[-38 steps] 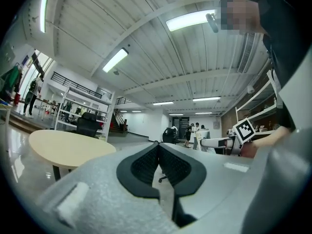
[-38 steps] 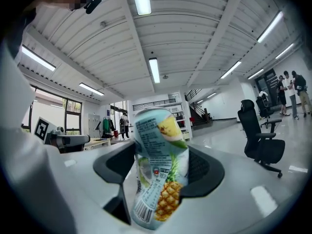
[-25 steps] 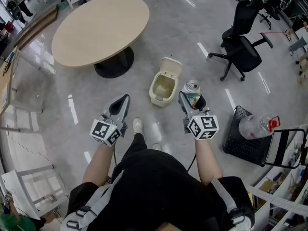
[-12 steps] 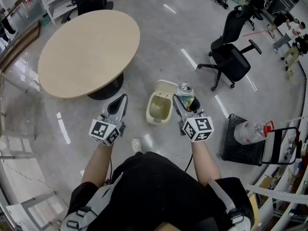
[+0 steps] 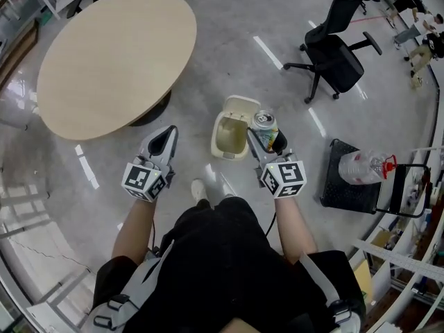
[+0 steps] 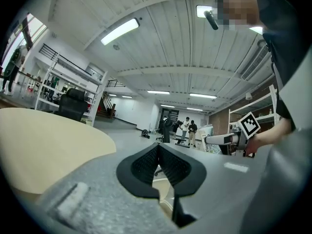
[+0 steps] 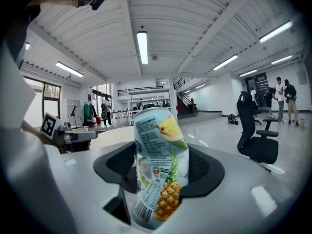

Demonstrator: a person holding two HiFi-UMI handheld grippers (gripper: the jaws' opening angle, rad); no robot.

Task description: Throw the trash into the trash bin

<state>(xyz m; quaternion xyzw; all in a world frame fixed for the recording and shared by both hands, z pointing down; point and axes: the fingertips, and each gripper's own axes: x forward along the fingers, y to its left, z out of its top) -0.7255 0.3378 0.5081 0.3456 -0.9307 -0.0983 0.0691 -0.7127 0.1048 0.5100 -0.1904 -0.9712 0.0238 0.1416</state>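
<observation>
A drink can (image 5: 265,128) (image 7: 159,169) with a pineapple label stands upright between the jaws of my right gripper (image 5: 267,139) (image 7: 161,172), which is shut on it. A small cream trash bin (image 5: 231,129) with its lid flipped open stands on the floor just left of the can, its opening showing. My left gripper (image 5: 162,141) (image 6: 159,164) hangs over the floor left of the bin, its jaws closed together with nothing between them.
A round beige table (image 5: 111,50) stands at the upper left. A black office chair (image 5: 334,44) is at the upper right. A black mesh basket (image 5: 352,186) with a clear plastic bottle (image 5: 363,167) over it sits at the right, next to shelving.
Both grippers have moved across the floor toward the bin. The can now sits right beside the bin's open top. The table has slid toward the upper left of the view.
</observation>
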